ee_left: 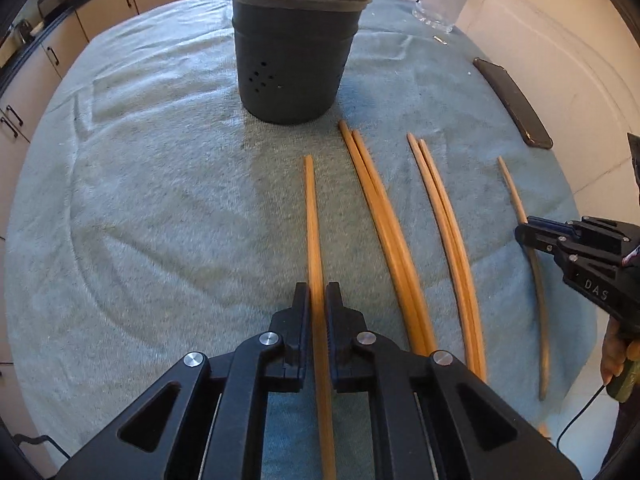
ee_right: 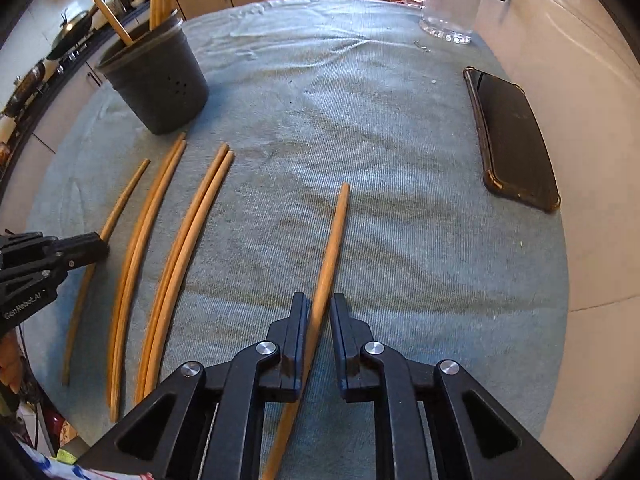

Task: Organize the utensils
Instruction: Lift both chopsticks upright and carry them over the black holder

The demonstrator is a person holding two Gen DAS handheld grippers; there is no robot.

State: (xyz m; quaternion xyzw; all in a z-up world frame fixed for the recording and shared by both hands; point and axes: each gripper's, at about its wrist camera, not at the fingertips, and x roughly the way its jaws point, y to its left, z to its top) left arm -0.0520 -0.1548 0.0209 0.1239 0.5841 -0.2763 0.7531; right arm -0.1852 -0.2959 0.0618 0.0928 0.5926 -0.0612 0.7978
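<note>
Several wooden chopsticks lie side by side on a pale green towel (ee_left: 160,200). A dark grey utensil holder (ee_left: 296,64) stands behind them with more chopsticks upright in it. My left gripper (ee_left: 317,290) is shut on the leftmost single chopstick (ee_left: 312,208), which runs between its fingers. My right gripper (ee_right: 320,300) is shut on the rightmost single chopstick (ee_right: 334,232). Each gripper shows in the other view: the right gripper (ee_left: 522,234) on its chopstick (ee_left: 512,188), the left gripper (ee_right: 100,246) on its own (ee_right: 120,204). The holder (ee_right: 160,84) is at the upper left there.
Two pairs of chopsticks (ee_left: 384,216) (ee_left: 444,220) lie between the held ones. A black phone (ee_right: 512,136) rests on the towel's right edge. A glass jug (ee_right: 448,0) stands at the far right corner. Kitchen cabinets run behind the table.
</note>
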